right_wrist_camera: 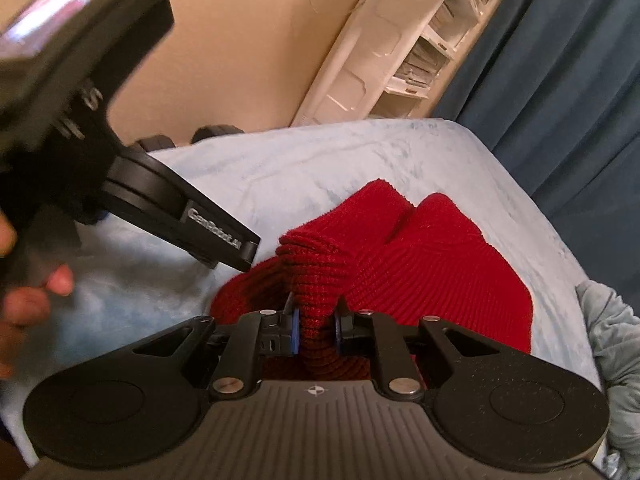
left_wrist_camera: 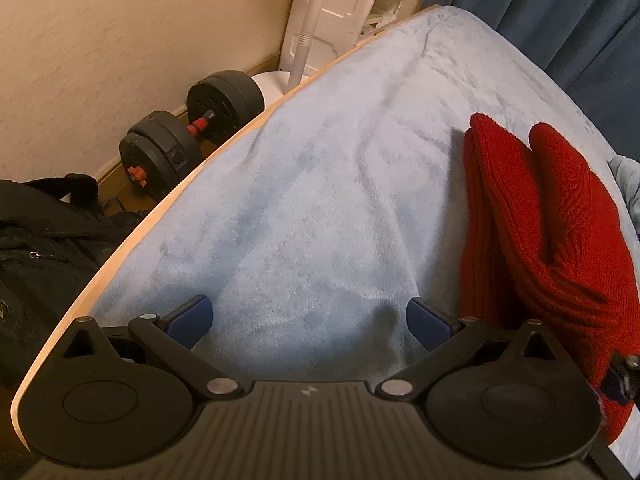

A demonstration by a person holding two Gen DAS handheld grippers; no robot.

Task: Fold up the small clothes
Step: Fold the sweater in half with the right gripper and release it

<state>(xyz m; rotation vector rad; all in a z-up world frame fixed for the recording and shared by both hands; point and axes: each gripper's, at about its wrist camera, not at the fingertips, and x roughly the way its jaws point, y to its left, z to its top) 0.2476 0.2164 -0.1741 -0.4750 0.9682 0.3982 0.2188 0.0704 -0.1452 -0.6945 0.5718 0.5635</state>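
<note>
In the right wrist view the right gripper (right_wrist_camera: 316, 326) sits at the lower centre of the frame, angled down toward the bed, its 2 blue pads nearly together and pinching a raised ridge of the red knit garment (right_wrist_camera: 420, 264). The pinched fold stands up between the fingers, while the rest of the garment lies spread on the pale blue blanket (right_wrist_camera: 280, 176) toward the centre and right of the frame, with 2 rounded lobes pointing to the upper part of the picture. At the left of that view the left gripper (right_wrist_camera: 224, 248) reaches in from the upper left, tilted downward, its tip just beside the garment's left edge; a hand (right_wrist_camera: 28, 292) wraps its handle at the left edge, blurred. In the left wrist view the left gripper (left_wrist_camera: 310, 320) points steeply down at bare blanket, its 2 blue fingers spread wide with nothing between them. The red garment fills the right side of that frame, beside the right finger. A dumbbell (left_wrist_camera: 188, 136) lies on the floor at the upper left, beyond the bed's edge.
</note>
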